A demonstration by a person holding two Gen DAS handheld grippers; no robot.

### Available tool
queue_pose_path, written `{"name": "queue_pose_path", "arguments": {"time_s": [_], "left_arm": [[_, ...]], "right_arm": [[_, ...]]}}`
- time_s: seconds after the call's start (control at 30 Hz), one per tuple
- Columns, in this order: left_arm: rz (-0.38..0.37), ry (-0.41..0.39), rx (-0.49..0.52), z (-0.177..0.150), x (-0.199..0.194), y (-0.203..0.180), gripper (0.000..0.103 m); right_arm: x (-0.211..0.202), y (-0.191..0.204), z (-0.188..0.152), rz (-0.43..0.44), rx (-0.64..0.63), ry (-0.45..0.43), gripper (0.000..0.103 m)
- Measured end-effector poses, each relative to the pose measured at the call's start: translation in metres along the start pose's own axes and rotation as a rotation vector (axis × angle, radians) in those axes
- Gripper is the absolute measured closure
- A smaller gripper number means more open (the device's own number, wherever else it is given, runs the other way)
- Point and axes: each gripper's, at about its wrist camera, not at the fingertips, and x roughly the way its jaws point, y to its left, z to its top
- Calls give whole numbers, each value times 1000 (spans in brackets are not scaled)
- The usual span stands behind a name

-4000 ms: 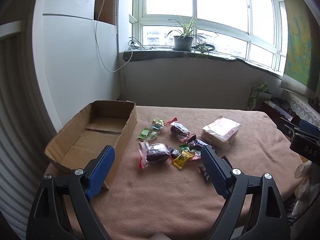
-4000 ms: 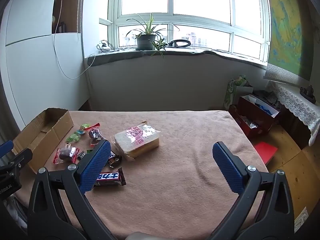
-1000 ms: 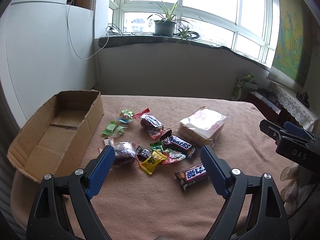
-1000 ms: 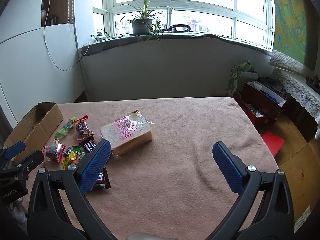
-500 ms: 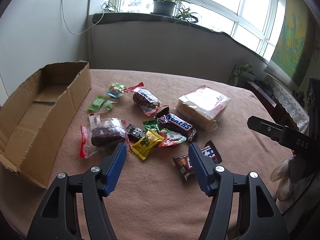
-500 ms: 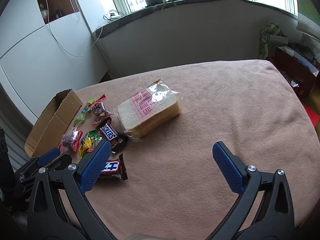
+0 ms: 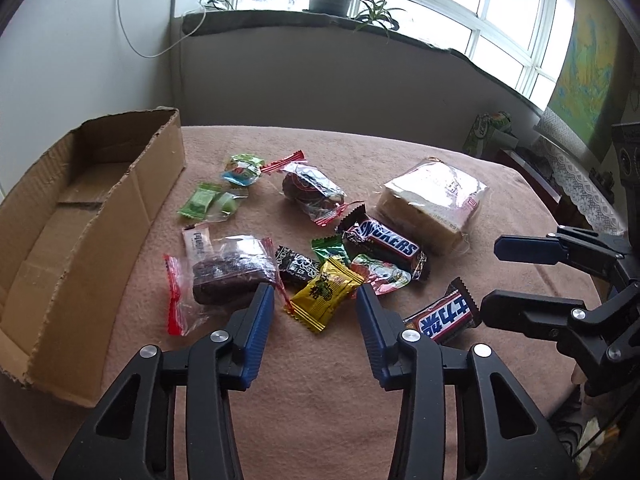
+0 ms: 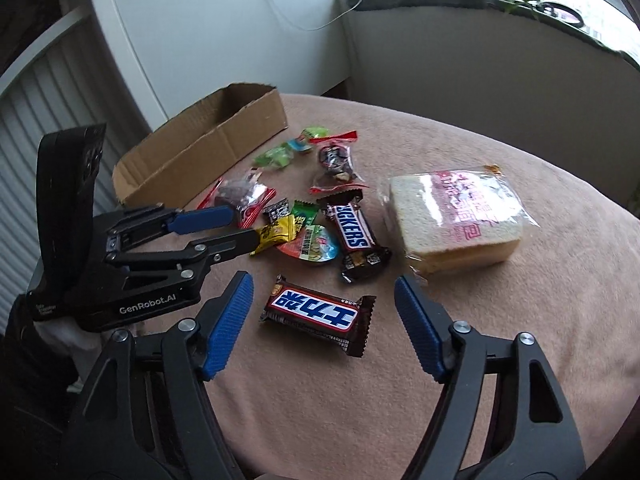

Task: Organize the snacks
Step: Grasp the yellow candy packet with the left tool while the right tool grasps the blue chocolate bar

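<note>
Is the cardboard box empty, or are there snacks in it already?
Empty, as far as shown. The cardboard box shows only bare brown floor and flaps in the left wrist view; the snacks lie beside it on the cloth.

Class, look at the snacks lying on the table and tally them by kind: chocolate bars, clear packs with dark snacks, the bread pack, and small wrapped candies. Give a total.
Chocolate bars: 2
Clear packs with dark snacks: 2
Bread pack: 1
Small wrapped candies: about 7, some overlapping
Total: about 12
</note>
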Motion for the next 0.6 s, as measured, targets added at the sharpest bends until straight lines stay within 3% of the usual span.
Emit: {"name": "queue_pose_path", "arguments": {"time_s": [0.23,0.5,0.6], "left_arm": [[-19,61,28,4,19,1,62],[-29,93,31,5,30,1,62],[-19,96,41,7,32,1,71]], "right_arm": [[24,5,-3,49,-150,134,37],[42,-6,0,92,-168,184,40],[43,-4,0,129,-167,207,44]]}}
